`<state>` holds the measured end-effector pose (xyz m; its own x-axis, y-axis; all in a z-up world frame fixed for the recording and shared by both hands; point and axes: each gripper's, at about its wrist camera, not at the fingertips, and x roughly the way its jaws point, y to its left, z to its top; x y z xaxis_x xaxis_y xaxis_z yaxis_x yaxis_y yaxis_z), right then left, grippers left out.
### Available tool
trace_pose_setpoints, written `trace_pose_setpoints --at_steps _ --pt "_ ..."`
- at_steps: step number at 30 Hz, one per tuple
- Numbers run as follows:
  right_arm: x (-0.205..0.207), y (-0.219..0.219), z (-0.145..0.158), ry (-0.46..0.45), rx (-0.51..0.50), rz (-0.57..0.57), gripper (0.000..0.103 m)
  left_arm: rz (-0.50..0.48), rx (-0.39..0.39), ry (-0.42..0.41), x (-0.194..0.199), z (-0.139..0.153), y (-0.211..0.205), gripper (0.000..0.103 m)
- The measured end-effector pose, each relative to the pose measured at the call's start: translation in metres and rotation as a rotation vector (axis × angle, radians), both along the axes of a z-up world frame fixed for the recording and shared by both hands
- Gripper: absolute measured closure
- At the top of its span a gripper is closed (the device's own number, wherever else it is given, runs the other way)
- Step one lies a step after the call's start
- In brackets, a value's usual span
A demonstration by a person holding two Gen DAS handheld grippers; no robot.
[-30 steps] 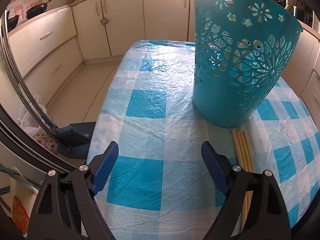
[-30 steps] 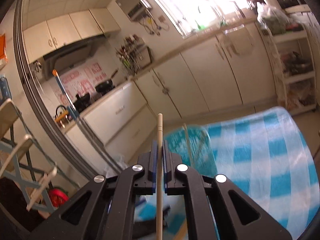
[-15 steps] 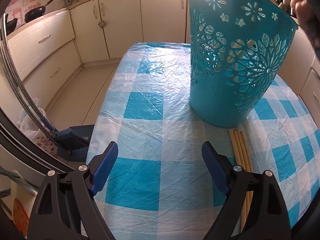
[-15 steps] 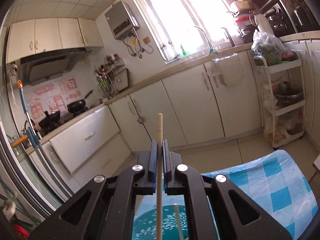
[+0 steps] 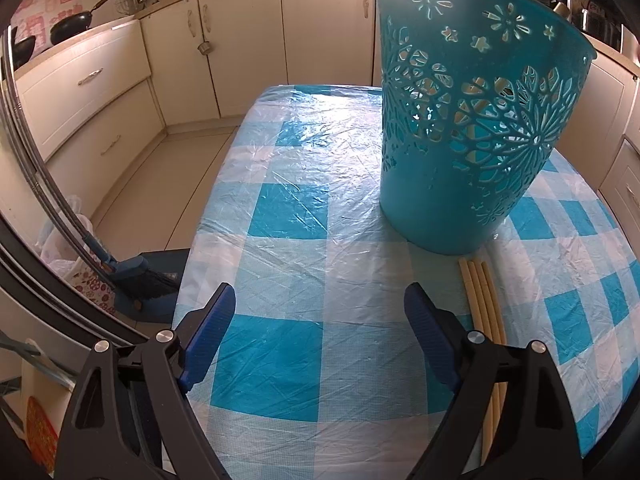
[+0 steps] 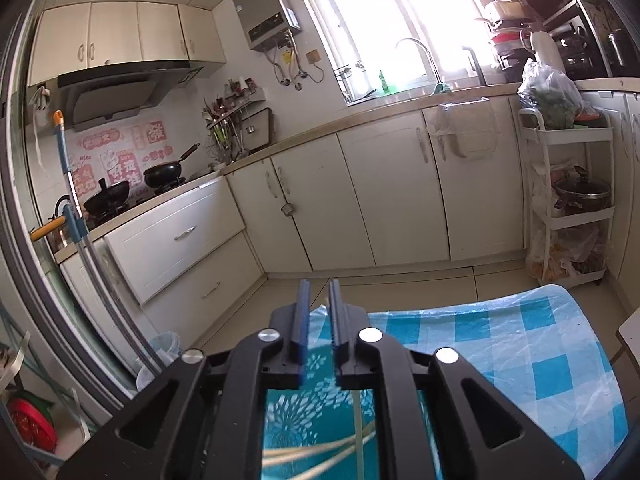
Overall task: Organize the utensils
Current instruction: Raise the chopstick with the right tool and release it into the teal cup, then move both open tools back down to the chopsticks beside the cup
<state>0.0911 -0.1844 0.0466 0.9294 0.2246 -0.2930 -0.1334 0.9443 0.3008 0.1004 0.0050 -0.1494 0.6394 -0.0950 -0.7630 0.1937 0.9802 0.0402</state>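
1. The left gripper (image 5: 318,320) hangs wide open over the checked tablecloth (image 5: 288,208), nothing between its jaws.
2. A teal cut-out basket (image 5: 472,120) stands upright beyond.
3. Three pale chopsticks (image 5: 482,296) lie side by side just before its base.

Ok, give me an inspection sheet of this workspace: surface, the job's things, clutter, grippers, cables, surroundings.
Surface: table under a blue-and-white checked plastic tablecloth, wrinkled.
Job's things: tall teal plastic basket with cut-out flower pattern stands upright on the cloth; pale sticks show through its holes. Three pale wooden chopsticks lie side by side on the cloth, at the basket's base.
Clutter: nothing seen on the cloth.
Grippers: left gripper open, nothing between its blue pads. Right gripper above the basket, jaws opening, nothing between them.
Cables: nothing seen.
Surroundings: cream kitchen cabinets, black pans on the stove, blue broom and dustpan on the floor.
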Motion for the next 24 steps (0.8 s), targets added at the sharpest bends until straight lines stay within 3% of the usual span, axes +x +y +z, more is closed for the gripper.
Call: trace_pose_setpoints --at_steps 7,9,13,19,24 --pt "-0.059 -0.007 -0.01 -0.002 -0.002 -0.035 0.083 0.001 0.006 -0.006 -0.001 0.0 -0.001 0.02" --pt "-0.075 -0.01 -0.02 0.023 -0.009 -0.055 0.078 0.001 0.007 -0.009 -0.001 0.0 -0.001 0.02" --pt "-0.092 -0.014 -0.051 0.125 -0.012 -0.08 0.074 0.001 0.012 -0.011 -0.002 0.001 -0.002 0.019" --pt "-0.093 -0.014 -0.112 0.361 -0.01 -0.079 0.074 0.004 0.012 -0.008 -0.003 0.001 -0.001 0.019" --pt "-0.087 -0.002 -0.13 0.44 -0.043 -0.046 0.074 0.011 0.009 -0.007 -0.002 0.001 0.0 0.018"
